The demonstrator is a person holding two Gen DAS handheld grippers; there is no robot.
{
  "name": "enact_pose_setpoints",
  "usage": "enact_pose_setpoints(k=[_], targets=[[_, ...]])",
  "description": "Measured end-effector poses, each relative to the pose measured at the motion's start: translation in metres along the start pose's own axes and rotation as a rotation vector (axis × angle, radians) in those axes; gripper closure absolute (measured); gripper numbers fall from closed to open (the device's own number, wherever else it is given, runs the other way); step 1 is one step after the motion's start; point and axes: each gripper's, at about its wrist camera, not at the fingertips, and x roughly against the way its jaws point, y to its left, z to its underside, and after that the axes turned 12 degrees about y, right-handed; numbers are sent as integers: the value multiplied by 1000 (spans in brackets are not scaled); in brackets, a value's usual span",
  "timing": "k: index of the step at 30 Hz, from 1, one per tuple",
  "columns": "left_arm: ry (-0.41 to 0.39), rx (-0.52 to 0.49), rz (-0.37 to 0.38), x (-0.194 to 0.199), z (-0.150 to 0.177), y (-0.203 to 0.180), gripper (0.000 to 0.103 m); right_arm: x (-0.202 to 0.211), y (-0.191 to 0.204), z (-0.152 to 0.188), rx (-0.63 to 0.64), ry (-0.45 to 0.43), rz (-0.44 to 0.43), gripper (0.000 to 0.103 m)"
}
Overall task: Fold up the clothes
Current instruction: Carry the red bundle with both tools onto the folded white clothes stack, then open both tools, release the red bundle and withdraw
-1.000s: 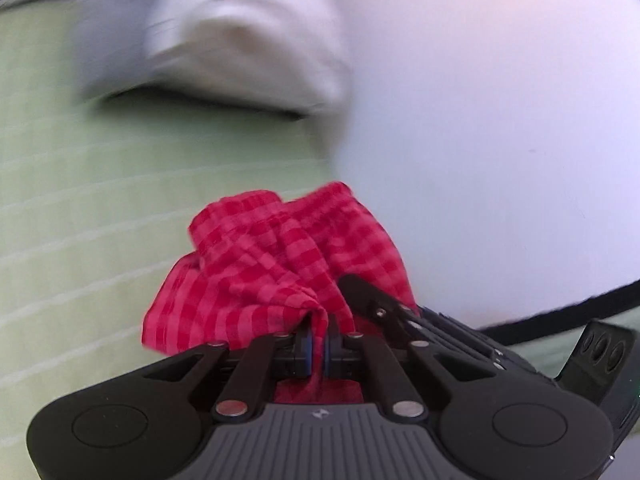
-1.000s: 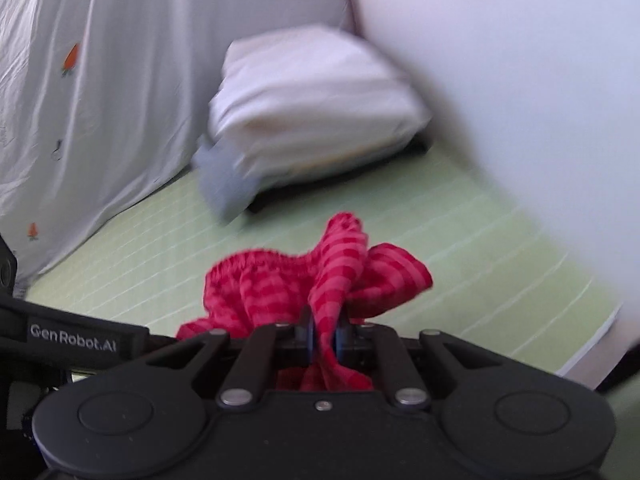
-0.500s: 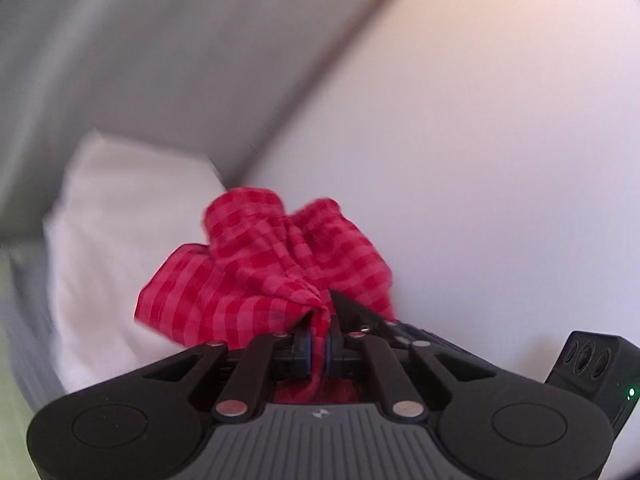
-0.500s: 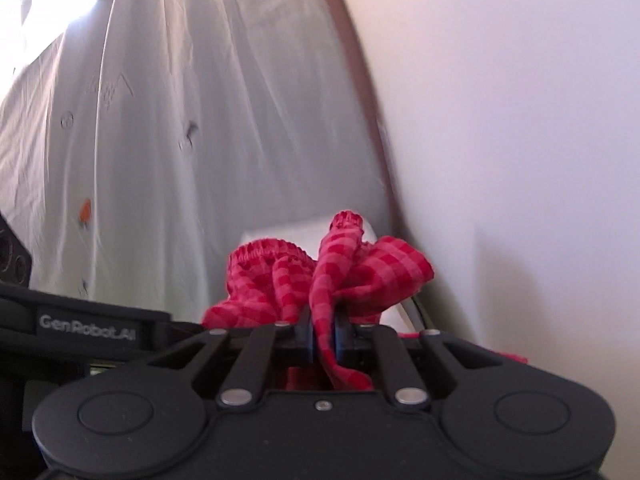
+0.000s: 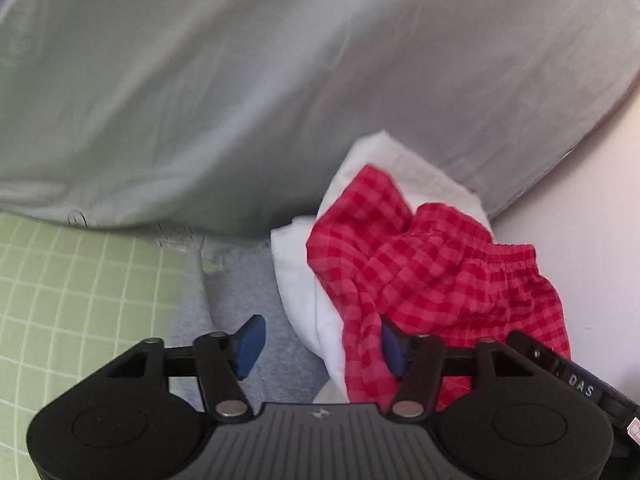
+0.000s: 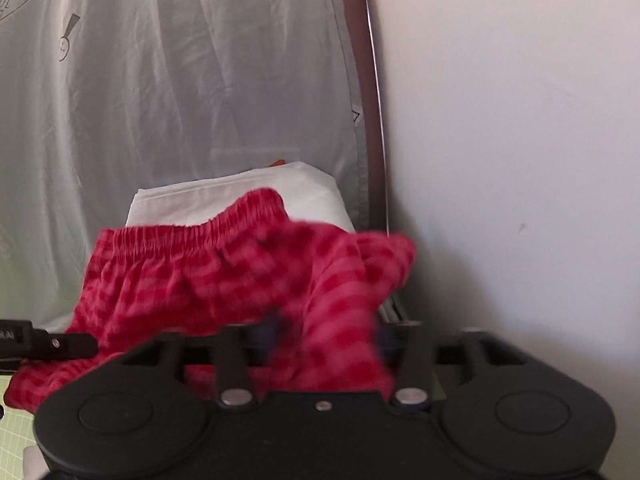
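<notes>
Grippers (image 5: pixel 320 344) (image 6: pixel 324 330) agape over shorts (image 5: pixel 432 276)

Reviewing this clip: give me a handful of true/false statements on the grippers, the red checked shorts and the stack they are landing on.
1. The left gripper is open. True.
2. The red checked shorts lie against a white folded item. True.
3. The bed cover is plain blue. False: it is green with a white grid.
4. The shorts have an elastic gathered waistband. True.
5. The right gripper is clamped shut on the shorts. False: its fingers stand apart, with cloth draped between them.
</notes>
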Motion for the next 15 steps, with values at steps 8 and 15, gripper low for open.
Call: enact_pose_setpoints(k=[8, 15], targets=[[-265, -161, -105, 72, 39, -15, 0, 84, 24, 45, -48, -93, -7, 0], [-188, -275, -161, 135, 91, -28, 0, 153, 58, 112, -50, -75, 12, 0]])
